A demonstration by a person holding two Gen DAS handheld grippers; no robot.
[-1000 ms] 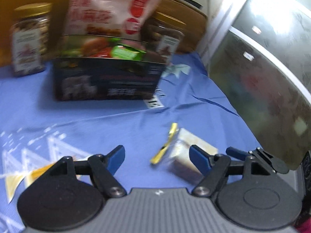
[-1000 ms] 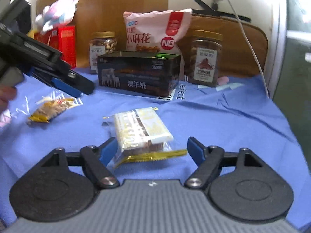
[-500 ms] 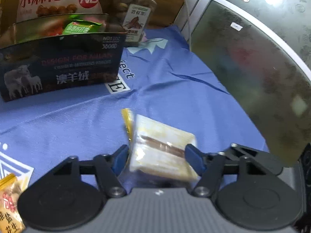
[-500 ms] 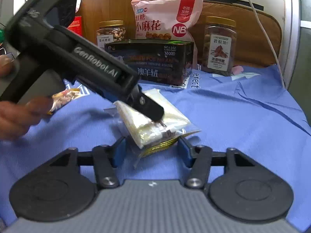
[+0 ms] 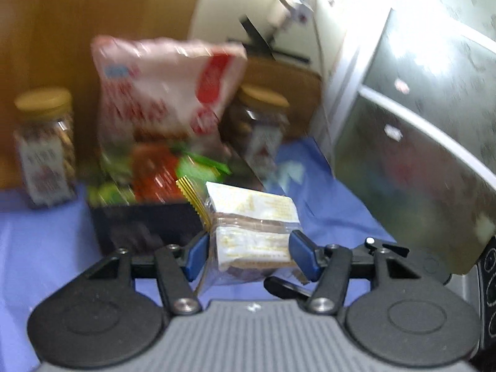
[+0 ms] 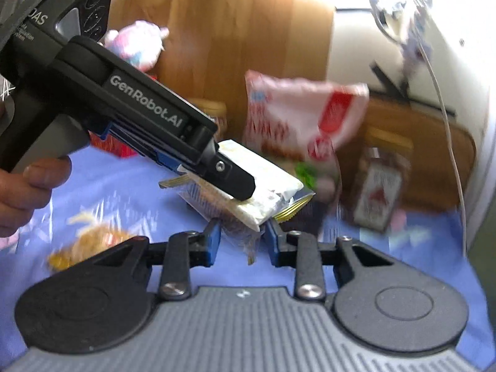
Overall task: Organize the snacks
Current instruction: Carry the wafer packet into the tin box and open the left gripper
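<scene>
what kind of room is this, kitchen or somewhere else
Probably a room at home, not clearly a kitchen: a blue cloth spread as a work surface, snack jars against wood panelling, and a plush toy.

Home: blue cloth (image 6: 124, 186) on table, snack jars (image 5: 46, 145), plush toy (image 6: 136, 43), wood panel (image 5: 93, 24)

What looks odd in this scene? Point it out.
One wrapped cake is gripped by both tools at once: the left gripper clamps its body while the right gripper pinches its clear wrapper edge, their jaws having just been closing. It hangs tilted above the blue cloth.
</scene>
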